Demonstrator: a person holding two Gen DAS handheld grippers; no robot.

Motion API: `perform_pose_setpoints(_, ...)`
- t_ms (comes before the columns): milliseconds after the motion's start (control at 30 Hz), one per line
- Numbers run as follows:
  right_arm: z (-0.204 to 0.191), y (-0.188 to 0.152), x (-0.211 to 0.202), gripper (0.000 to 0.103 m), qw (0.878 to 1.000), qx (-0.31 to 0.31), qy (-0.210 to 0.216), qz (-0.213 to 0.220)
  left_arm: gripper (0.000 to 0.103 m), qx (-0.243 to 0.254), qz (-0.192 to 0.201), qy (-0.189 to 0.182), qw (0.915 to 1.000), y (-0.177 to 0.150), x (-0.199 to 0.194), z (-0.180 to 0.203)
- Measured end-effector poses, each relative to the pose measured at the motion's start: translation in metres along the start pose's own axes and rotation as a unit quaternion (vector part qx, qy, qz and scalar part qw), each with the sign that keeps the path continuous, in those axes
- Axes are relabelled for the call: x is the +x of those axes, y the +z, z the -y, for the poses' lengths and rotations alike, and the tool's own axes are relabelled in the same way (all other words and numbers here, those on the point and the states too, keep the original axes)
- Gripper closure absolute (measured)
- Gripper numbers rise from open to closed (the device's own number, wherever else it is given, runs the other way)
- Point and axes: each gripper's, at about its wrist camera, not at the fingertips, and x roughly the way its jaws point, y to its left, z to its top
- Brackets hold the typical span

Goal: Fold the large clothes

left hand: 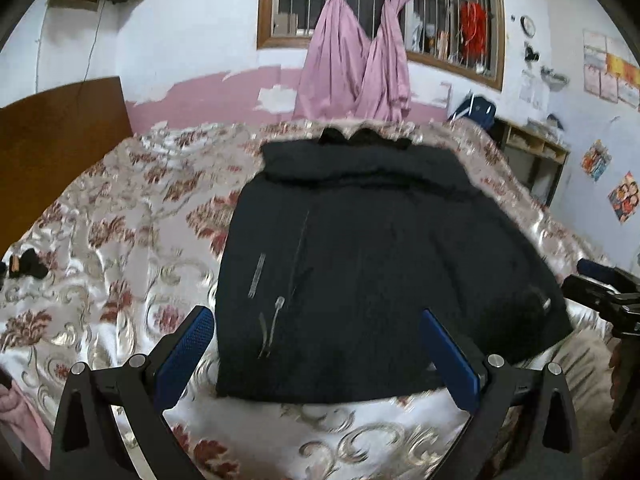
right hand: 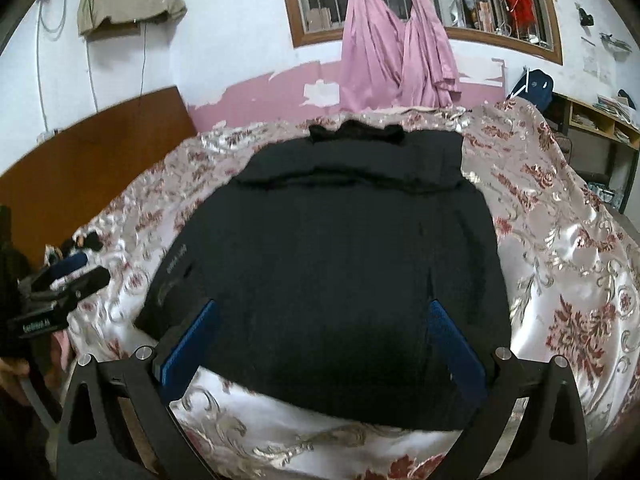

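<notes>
1. A large black padded coat (left hand: pixel 360 264) lies flat in the middle of the floral satin bedspread (left hand: pixel 104 248), its fuzzy collar at twelve o'clock and its hem at six.
2. The left gripper (left hand: pixel 316 344), with blue-padded fingers, hovers over the hem, spread wide and holding nothing.
3. The right gripper (right hand: pixel 324 340) hangs over the same hem, likewise spread wide and empty.
4. Knotted pink curtains (right hand: pixel 396 48) hang at twelve o'clock before the barred wooden window (right hand: pixel 472 4).
5. A brown wooden headboard (left hand: pixel 60 136) stands at ten o'clock.
</notes>
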Motion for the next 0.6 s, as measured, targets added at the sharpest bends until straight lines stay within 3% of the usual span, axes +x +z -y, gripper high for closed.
perform_pose_setpoints(367, -0.018, -0.04, 0.028, 0.002, 0.997, -0.06, -0.008, -0.055, 0.0, 0.024, -0.084, -0.016, 0.9961, -0.041, 0.033, -0.002)
perform_pose_setpoints(500, -0.018, -0.053, 0.037, 0.002, 0.993, -0.077, -0.029, -0.089, 0.0, 0.006, -0.114, -0.021, 0.9932, -0.053, 0.042, 0.0)
perform_pose_setpoints(600, -0.015, -0.062, 0.044, 0.002, 0.989, -0.077, -0.048, -0.114, 0.0, -0.002, -0.137, -0.002, 0.9906, -0.061, 0.052, 0.002)
